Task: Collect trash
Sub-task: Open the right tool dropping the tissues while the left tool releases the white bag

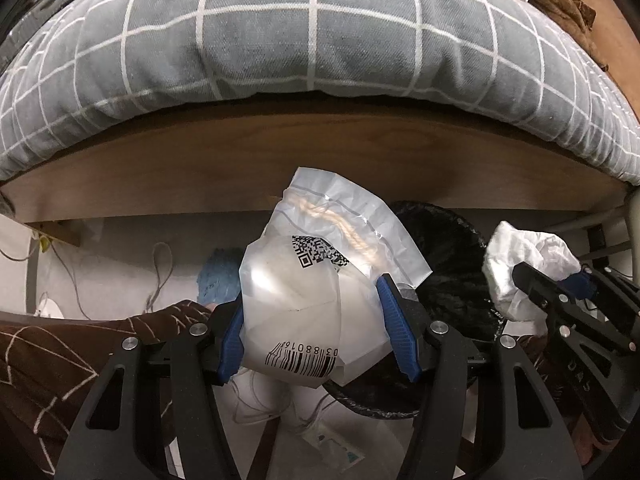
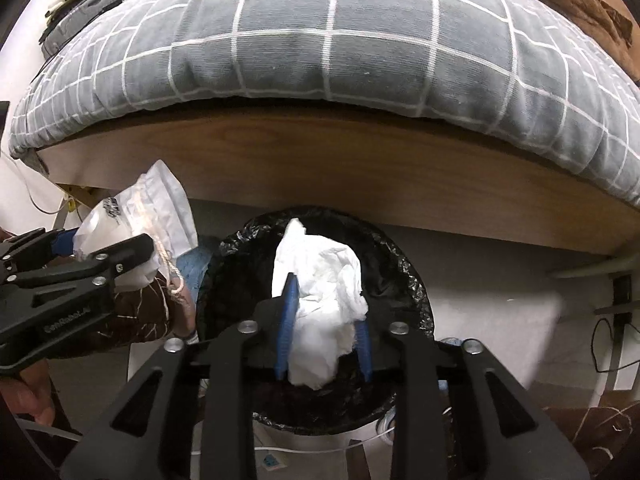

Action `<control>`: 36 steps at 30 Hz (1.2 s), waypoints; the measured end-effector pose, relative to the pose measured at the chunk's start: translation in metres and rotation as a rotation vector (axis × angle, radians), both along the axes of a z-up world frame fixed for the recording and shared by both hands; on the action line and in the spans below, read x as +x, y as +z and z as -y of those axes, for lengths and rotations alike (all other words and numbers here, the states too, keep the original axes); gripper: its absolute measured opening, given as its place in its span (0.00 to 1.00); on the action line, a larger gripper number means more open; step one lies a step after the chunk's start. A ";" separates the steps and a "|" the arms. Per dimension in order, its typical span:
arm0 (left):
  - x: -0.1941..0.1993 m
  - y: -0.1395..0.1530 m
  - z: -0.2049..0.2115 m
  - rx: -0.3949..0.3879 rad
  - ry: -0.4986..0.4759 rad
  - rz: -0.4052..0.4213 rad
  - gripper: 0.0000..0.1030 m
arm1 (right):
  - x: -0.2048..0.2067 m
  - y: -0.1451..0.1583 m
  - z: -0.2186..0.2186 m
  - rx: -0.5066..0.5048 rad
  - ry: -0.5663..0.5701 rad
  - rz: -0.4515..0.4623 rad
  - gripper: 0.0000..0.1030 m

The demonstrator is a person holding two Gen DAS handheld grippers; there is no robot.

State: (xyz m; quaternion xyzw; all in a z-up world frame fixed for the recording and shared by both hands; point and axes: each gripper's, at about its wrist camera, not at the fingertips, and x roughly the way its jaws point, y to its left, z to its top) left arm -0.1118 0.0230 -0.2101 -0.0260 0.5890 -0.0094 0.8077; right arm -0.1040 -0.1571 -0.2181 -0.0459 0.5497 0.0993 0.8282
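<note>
Right gripper [image 2: 324, 336] clamps crumpled tissue [image 2: 320, 304] above your lined bin [image 2: 416, 280] | left gripper [image 1: 316, 328] pinches plastic pouch [image 1: 320, 280] beside rim | risk: release there, pouch drops outside.

Left wrist view: looks forward along its fingers, close over the floor, facing the bed rail [image 1: 320, 168]. Right wrist view: same facing, set to its right, close above the bin [image 2: 416, 280]. Shared: grey checked quilt [image 2: 320, 40], rail, bin [image 1: 452, 280]; each view catches the other gripper at its edge.
</note>
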 end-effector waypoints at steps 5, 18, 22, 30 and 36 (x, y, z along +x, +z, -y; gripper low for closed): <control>0.004 0.002 0.008 0.002 -0.012 0.000 0.57 | -0.004 0.006 0.008 -0.019 -0.012 0.027 0.58; 0.006 0.010 0.054 -0.018 -0.093 0.015 0.57 | -0.008 0.028 0.073 -0.087 -0.162 0.115 0.92; 0.006 0.008 0.067 -0.034 -0.104 0.004 0.57 | -0.010 0.031 0.094 -0.105 -0.211 0.126 0.92; 0.005 0.004 0.091 -0.043 -0.169 0.000 0.58 | -0.012 0.033 0.117 -0.098 -0.279 0.123 0.92; 0.001 0.002 0.099 -0.021 -0.193 0.014 0.66 | -0.011 0.032 0.112 -0.099 -0.270 0.136 0.92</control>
